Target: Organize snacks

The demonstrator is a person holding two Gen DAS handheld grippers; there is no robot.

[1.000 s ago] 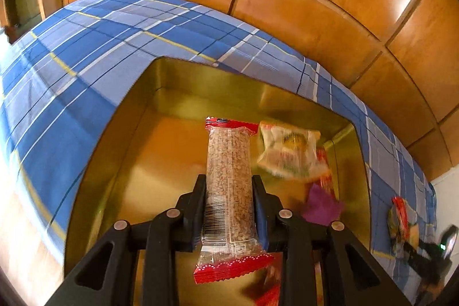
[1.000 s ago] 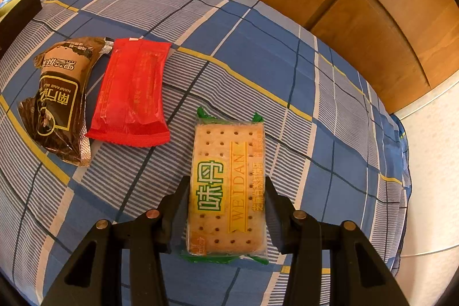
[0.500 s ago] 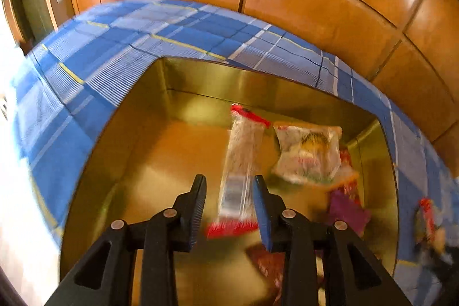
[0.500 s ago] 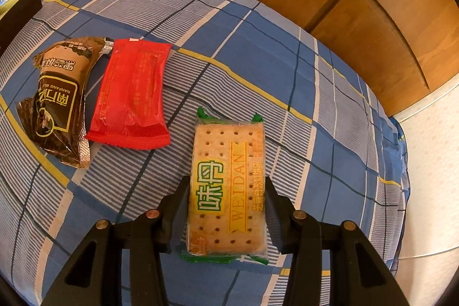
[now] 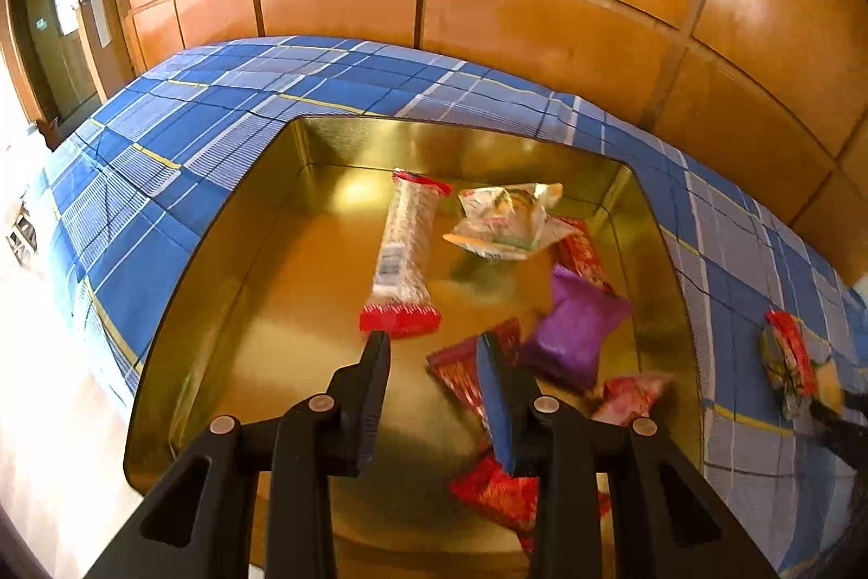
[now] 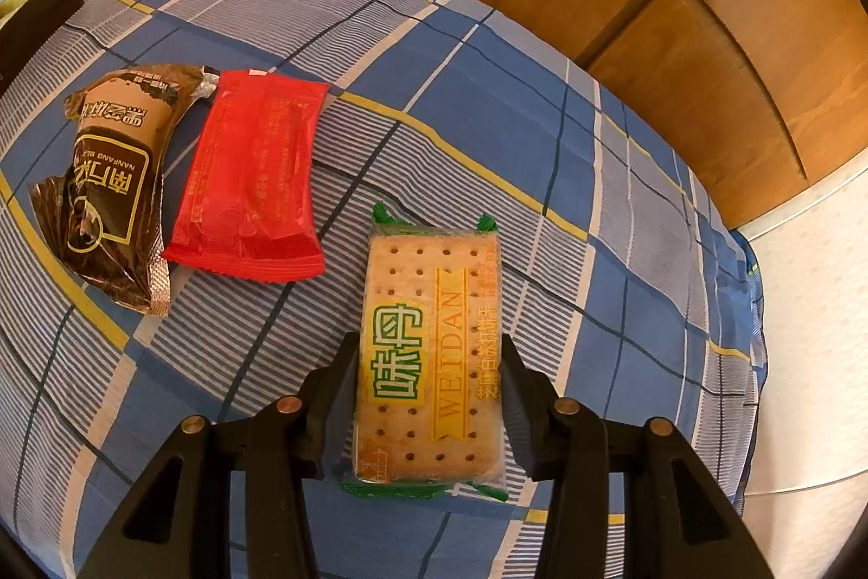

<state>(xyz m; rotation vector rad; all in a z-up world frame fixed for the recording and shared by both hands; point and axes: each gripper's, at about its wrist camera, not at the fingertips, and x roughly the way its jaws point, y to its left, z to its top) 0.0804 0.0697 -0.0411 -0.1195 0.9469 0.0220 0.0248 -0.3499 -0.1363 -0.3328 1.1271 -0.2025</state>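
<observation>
A gold tin (image 5: 228, 286) sits on the blue checked cloth and holds several snacks. A long grain bar with red ends (image 5: 407, 248) lies in it, beside a yellow-white packet (image 5: 504, 221) and a purple packet (image 5: 575, 335). My left gripper (image 5: 434, 345) hangs over the tin's near side, open, with nothing between its fingers. In the right wrist view my right gripper (image 6: 428, 362) is shut on a green-edged cracker pack (image 6: 428, 307), its pads against the pack's long sides. A red packet (image 6: 255, 177) and a brown packet (image 6: 114, 183) lie to its left on the cloth.
More red and pink packets (image 5: 493, 492) lie in the tin's near right corner. The tin's dark outer wall (image 6: 38, 4) shows at the far left of the right wrist view. Wooden wall panels (image 5: 542, 25) stand behind the cloth-covered surface.
The left gripper let go of the grain bar, which dropped into the tin and now lies flat. The left gripper drew back from it. The right gripper and the cracker pack stayed still.
</observation>
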